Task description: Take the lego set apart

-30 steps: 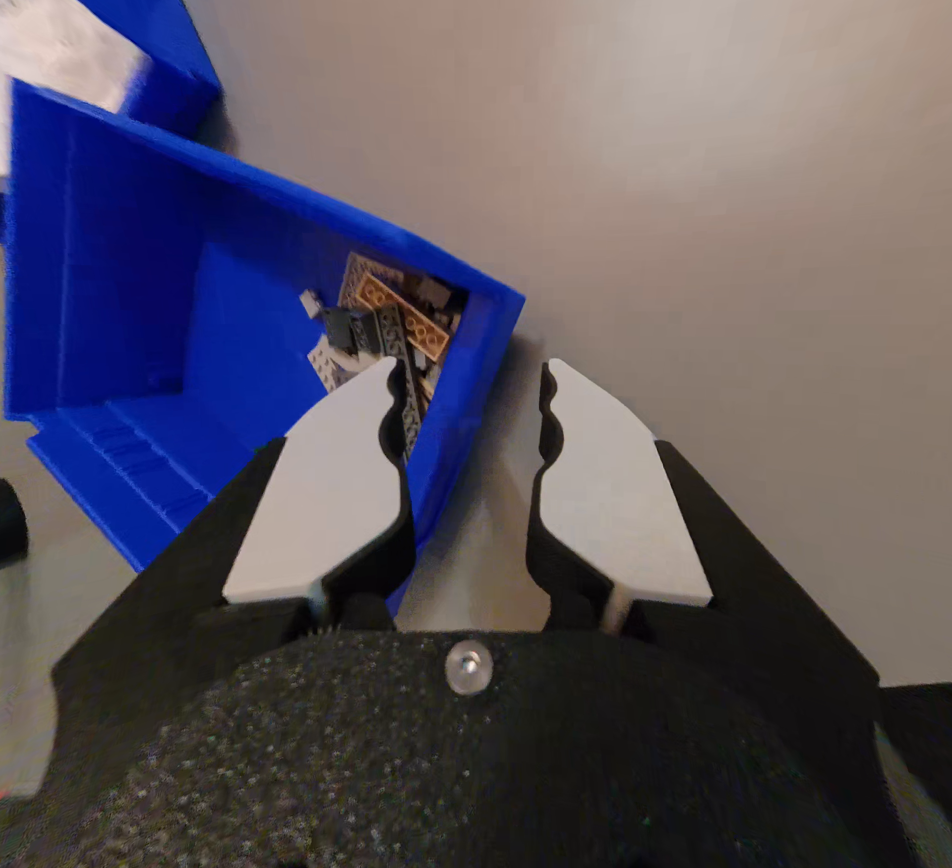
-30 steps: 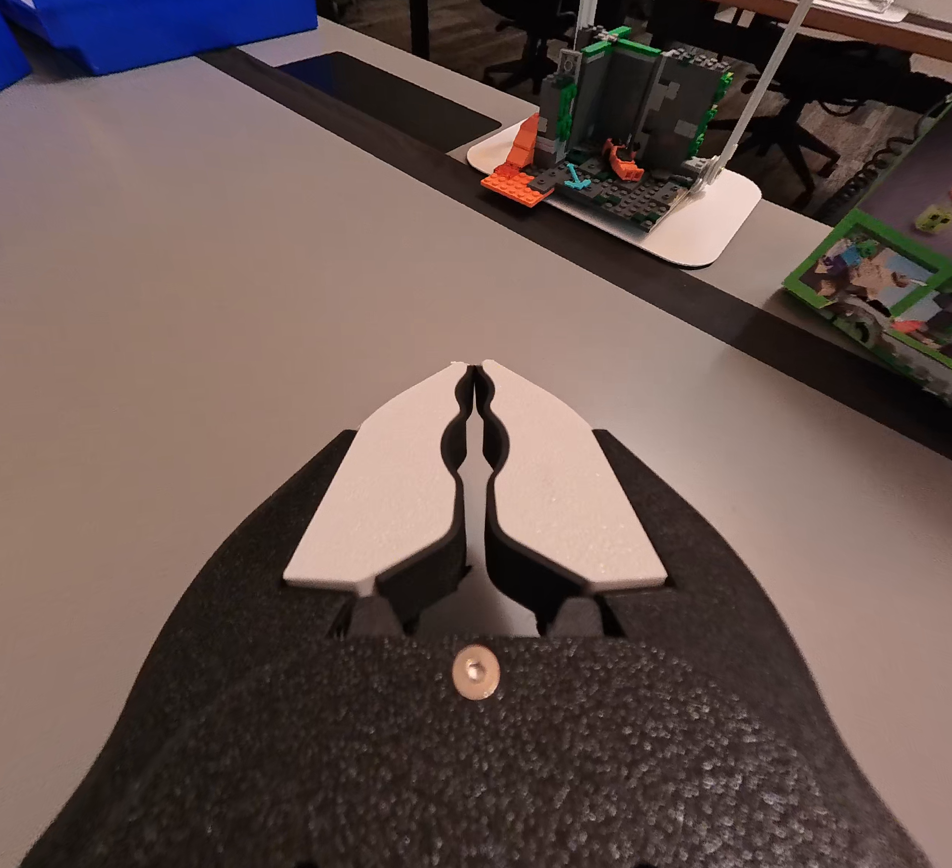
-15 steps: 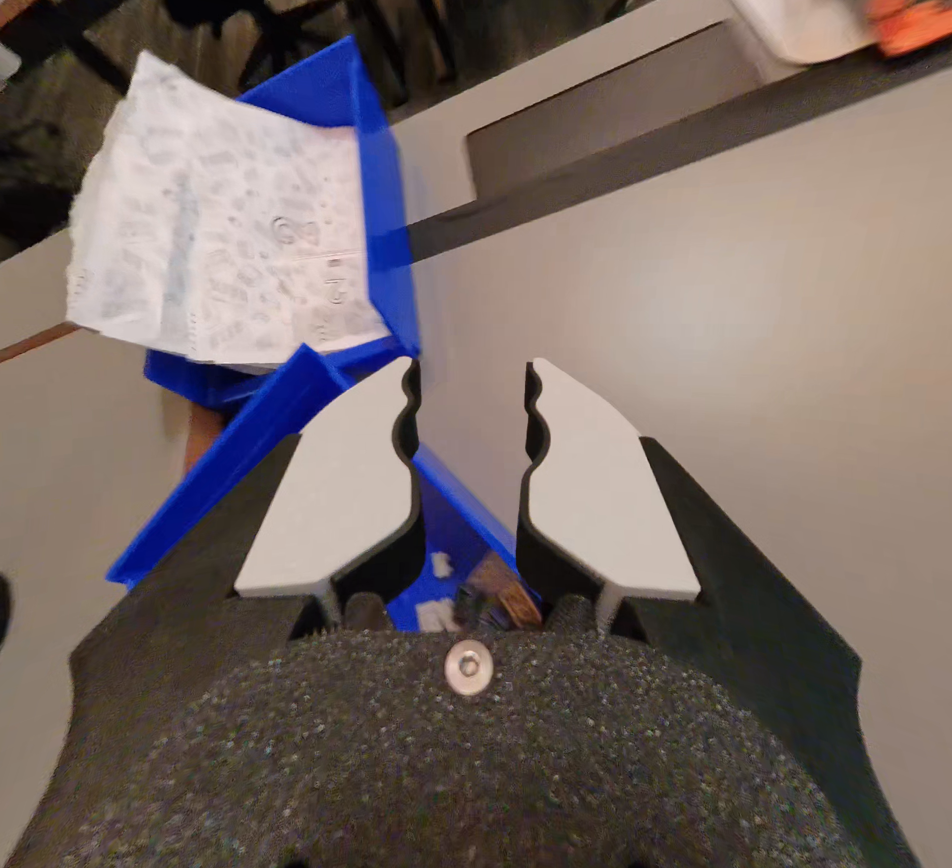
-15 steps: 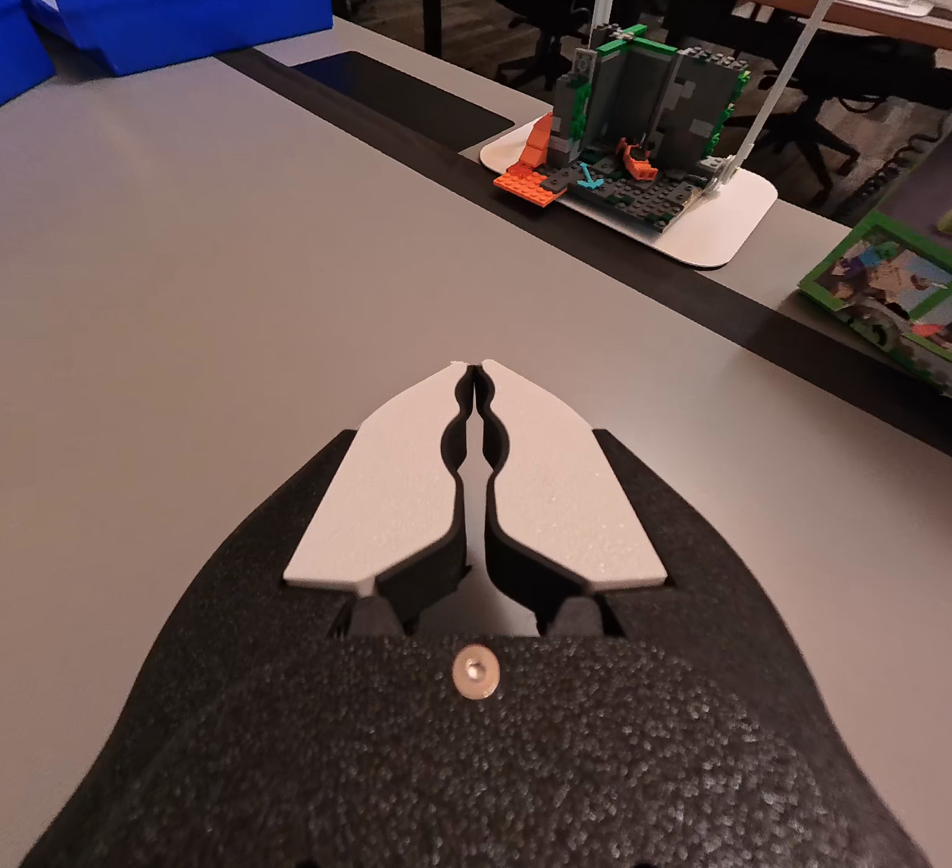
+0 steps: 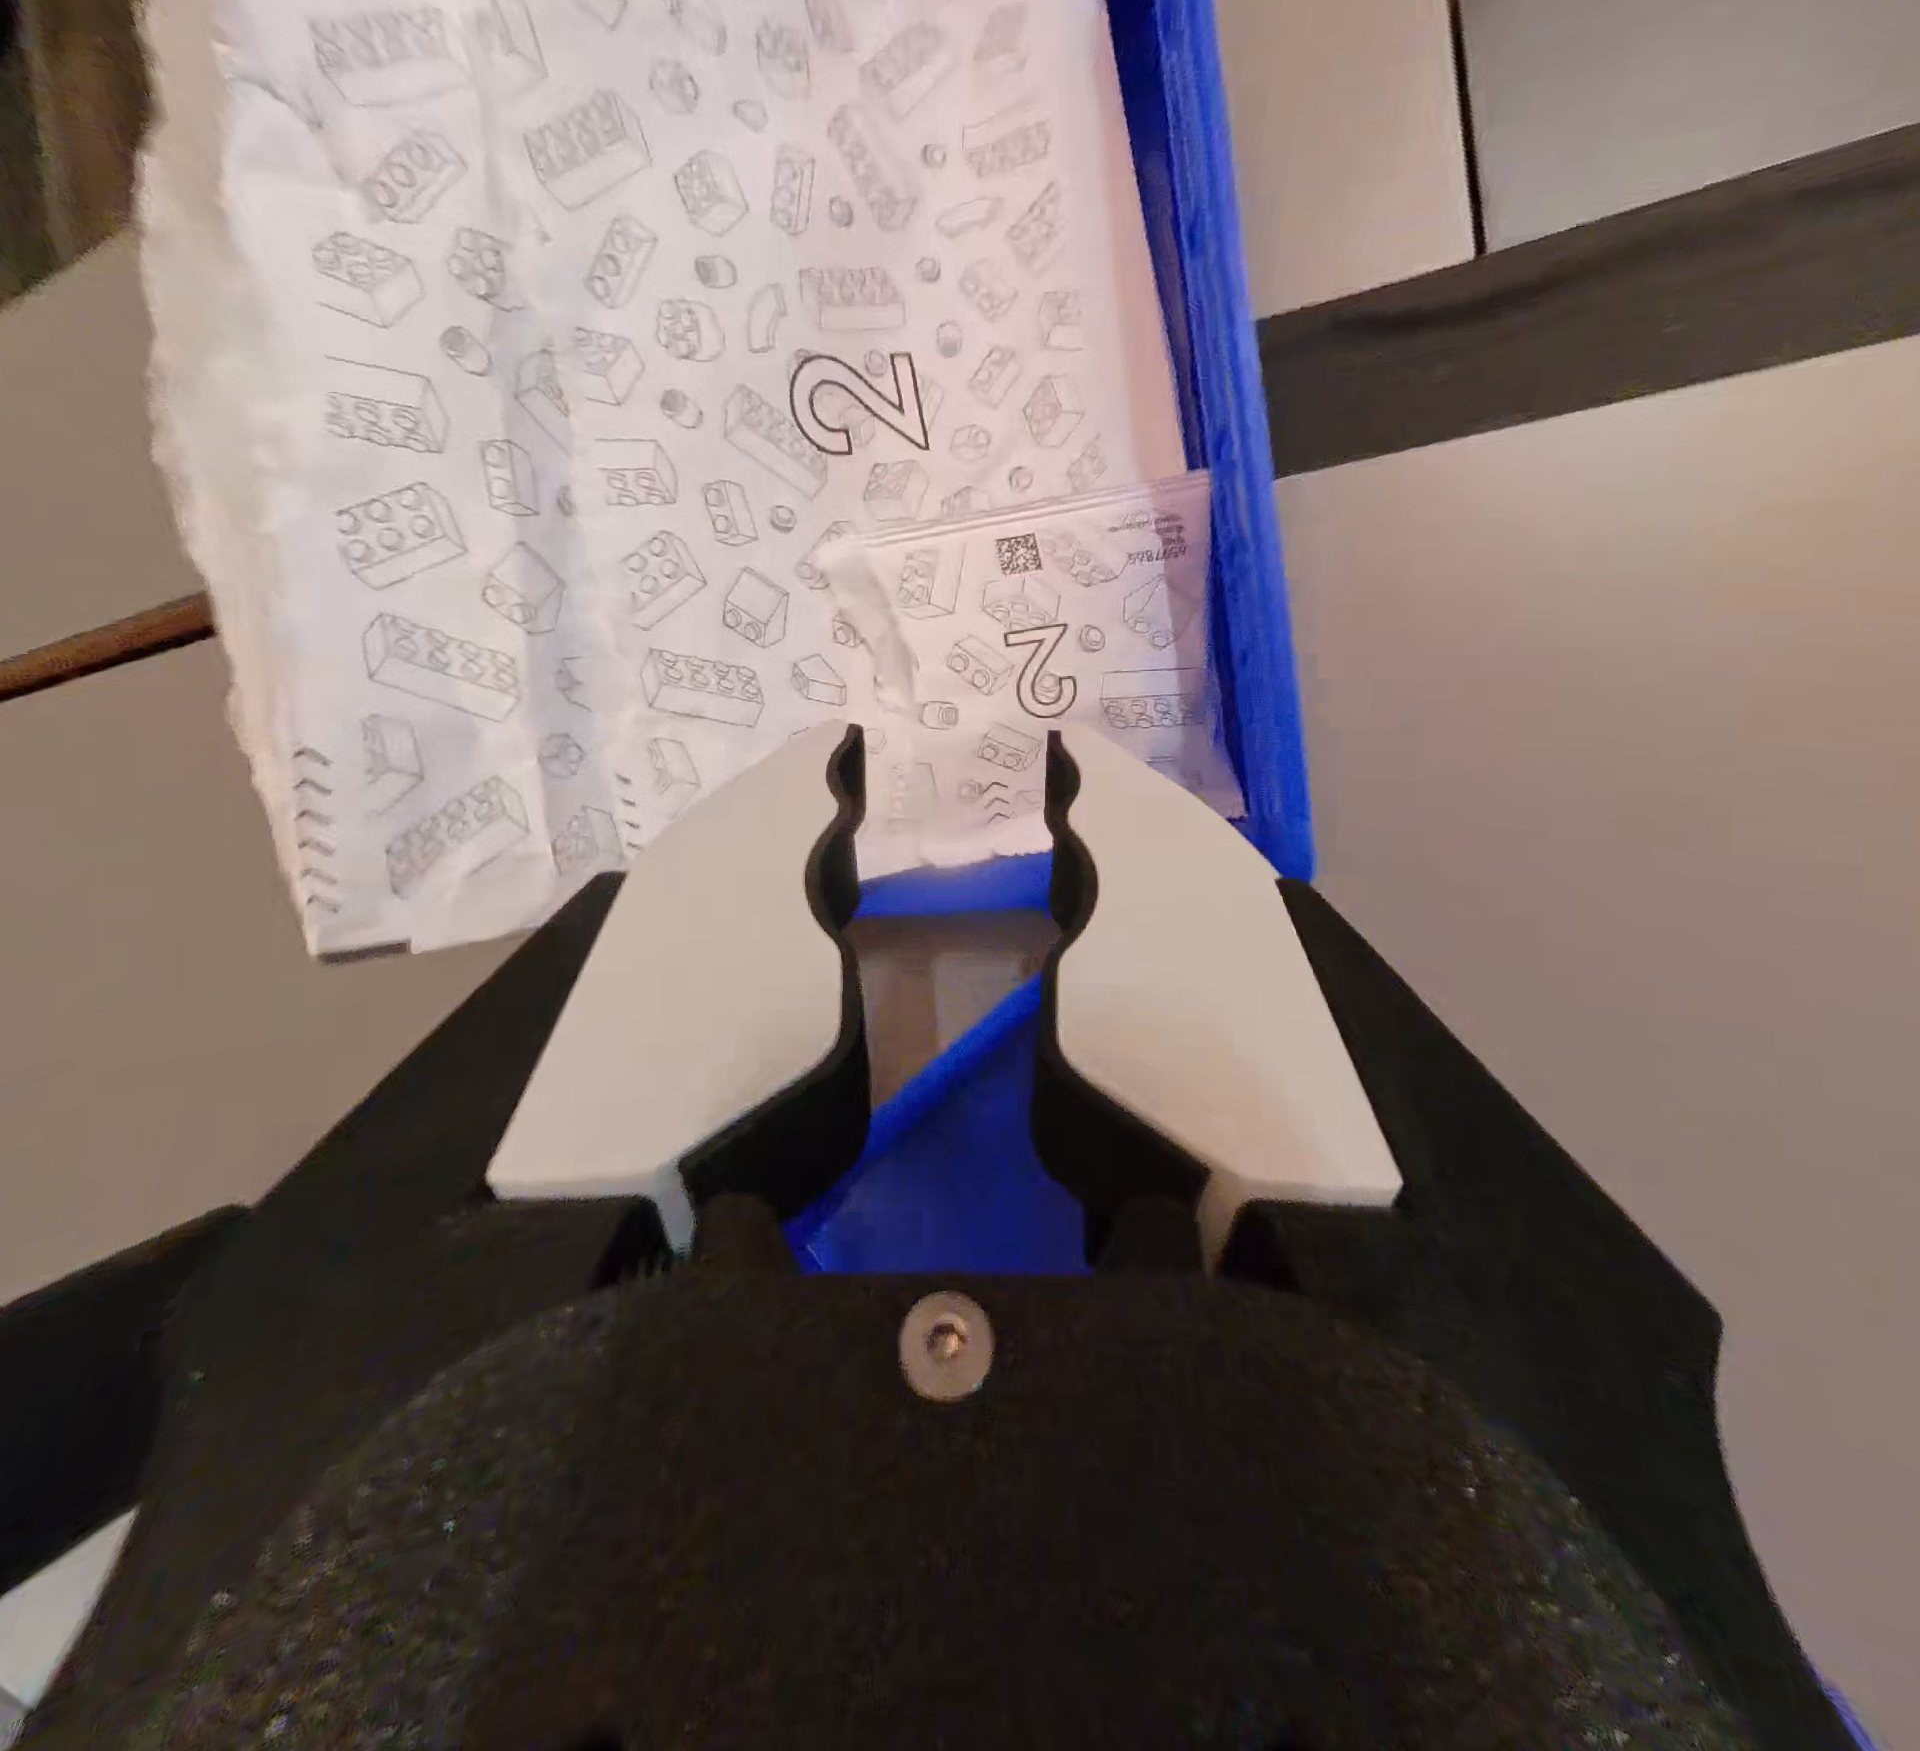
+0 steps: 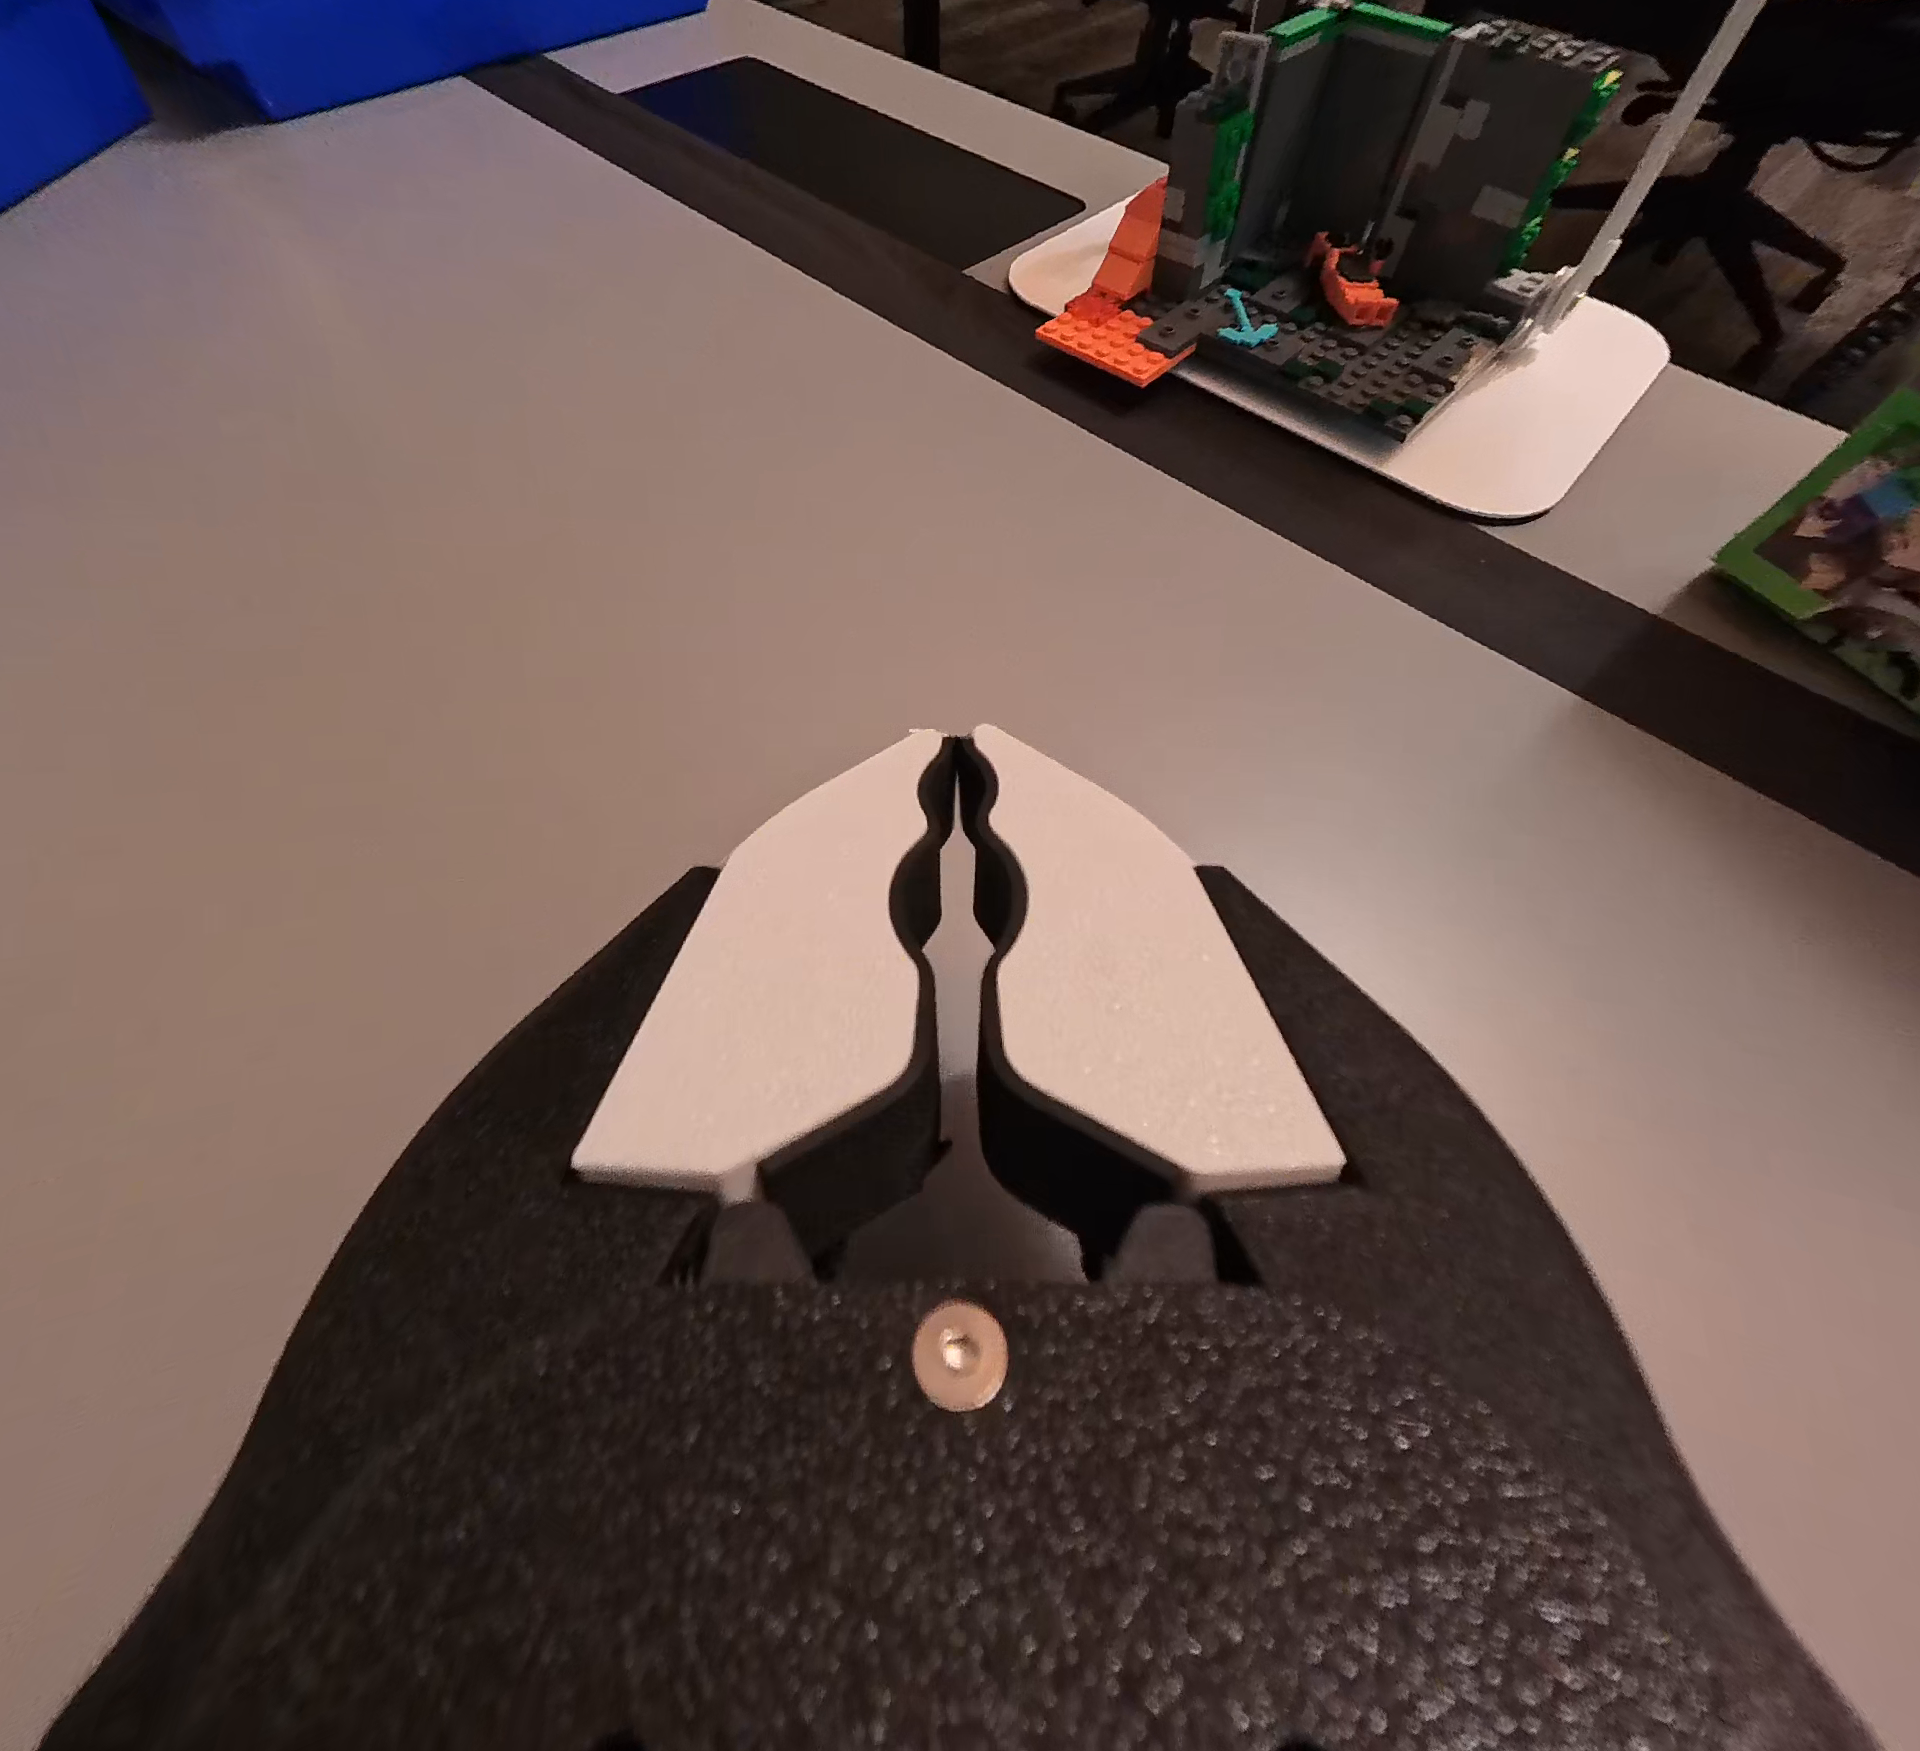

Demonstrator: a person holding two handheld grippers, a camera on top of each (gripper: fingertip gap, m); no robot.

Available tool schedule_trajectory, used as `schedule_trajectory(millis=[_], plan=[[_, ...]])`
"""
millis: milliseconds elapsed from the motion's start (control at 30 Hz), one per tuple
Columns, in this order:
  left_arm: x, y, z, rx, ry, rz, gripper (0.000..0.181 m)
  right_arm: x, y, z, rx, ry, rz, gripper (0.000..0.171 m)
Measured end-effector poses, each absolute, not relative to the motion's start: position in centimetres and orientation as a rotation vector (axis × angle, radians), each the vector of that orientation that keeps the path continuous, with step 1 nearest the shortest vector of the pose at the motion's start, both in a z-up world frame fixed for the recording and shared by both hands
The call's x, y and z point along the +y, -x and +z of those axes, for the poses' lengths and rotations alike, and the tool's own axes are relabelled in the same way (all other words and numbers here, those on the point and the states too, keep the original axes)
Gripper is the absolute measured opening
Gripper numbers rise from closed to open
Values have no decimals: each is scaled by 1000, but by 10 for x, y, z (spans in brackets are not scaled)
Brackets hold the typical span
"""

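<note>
Table (image 6: 520,558) lies grey and bare ahead; the lego set (image 6: 1371,215) stands assembled on a white tray (image 6: 1538,444) at the far edge, untouched; the left gripper (image 5: 951,745) hovers wide over a paper bag (image 5: 623,351) in a blue bin (image 5: 1226,247); the right gripper (image 6: 961,745) is closed, empty; best to bring both in, steadying the base before pulling.

Left gripper (image 5: 951,745): now over paper bags (image 5: 644,371), off brick bin | Right view: lego set (image 6: 1382,226) nearer
</note>
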State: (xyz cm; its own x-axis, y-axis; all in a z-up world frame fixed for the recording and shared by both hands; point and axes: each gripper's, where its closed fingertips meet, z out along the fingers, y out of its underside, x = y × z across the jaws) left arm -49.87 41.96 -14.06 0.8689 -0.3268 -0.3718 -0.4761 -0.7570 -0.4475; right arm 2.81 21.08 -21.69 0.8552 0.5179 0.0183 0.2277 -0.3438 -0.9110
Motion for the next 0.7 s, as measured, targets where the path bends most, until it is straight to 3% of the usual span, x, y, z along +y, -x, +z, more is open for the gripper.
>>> schedule_trajectory(millis=[400, 533, 700], plan=[[437, 519, -213, 744, 2874, 61, 32, 208, -4, -216, -585, 1935, 449, 0], [435, 521, -220, 794, 2900, 17, 2, 207, 2, -212, -585, 1926, 489, 0], [440, 513, -194, 786, 2785, -38, 1, 205, 4, -211, -585, 1921, 512, 0]])
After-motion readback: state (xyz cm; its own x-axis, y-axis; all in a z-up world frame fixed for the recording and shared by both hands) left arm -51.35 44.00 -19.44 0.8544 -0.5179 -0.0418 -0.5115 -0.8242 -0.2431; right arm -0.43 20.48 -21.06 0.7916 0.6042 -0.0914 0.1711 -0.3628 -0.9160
